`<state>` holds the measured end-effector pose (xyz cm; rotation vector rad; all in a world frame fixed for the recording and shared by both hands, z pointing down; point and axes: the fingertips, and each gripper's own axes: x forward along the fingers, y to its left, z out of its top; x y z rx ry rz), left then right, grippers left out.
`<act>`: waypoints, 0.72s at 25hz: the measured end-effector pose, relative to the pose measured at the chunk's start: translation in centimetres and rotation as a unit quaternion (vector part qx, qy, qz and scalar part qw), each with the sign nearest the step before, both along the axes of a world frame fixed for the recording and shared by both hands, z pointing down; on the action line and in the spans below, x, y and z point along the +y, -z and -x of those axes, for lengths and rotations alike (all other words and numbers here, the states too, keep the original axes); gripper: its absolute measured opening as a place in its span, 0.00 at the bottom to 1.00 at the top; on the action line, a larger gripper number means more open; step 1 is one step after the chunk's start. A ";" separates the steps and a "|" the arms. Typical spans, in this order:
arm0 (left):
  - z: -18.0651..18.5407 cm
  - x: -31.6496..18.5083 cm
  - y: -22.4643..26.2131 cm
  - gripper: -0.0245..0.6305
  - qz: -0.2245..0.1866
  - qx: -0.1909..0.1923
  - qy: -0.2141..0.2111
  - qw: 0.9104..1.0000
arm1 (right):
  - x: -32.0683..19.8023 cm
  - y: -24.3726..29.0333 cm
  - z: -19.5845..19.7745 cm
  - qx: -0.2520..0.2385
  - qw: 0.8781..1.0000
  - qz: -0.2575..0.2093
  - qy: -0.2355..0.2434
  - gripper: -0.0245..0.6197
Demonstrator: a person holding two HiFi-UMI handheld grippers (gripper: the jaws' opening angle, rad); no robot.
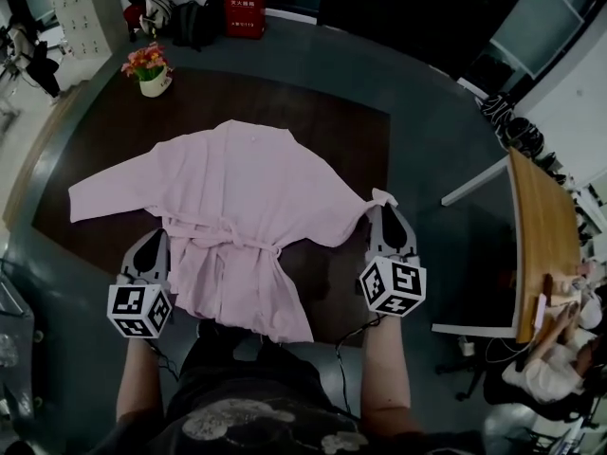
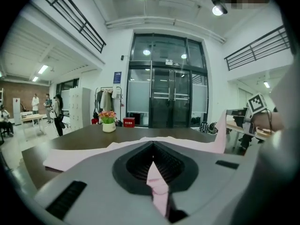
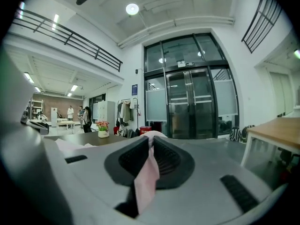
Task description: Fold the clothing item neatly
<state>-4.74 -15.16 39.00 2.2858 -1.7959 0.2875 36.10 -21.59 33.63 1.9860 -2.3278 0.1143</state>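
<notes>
Pink robe (image 1: 247, 197) lies spread, front up, on dark table (image 1: 351, 131) | we hold left gripper (image 1: 153, 245) clamped on its side edge, right gripper (image 1: 383, 214) clamped on the sleeve end | risk: thin pinches slip; an uneven pull skews our fold.

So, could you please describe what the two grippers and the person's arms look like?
The left gripper and right gripper match: grey bodies tapering to a point, black ribbed pads, and a white cube with black square markers behind. A dark cable trails from each. The person wears a dark top with a pale print; the forearms are uncovered.
</notes>
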 end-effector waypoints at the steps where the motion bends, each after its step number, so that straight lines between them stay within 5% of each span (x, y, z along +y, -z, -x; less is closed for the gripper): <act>1: 0.8 -0.4 0.1 0.05 -0.002 -0.008 0.002 1.000 | -0.5 0.4 0.5 0.005 1.000 -0.001 0.001 0.08; 9: 7.4 -6.4 0.1 0.05 -0.023 -0.023 -0.027 0.999 | -4.6 5.4 8.3 0.026 0.999 -0.038 0.017 0.08; 18: 16.4 -11.8 -1.7 0.05 -0.016 -0.054 -0.127 0.990 | -10.0 5.4 25.3 0.076 0.996 -0.021 0.048 0.08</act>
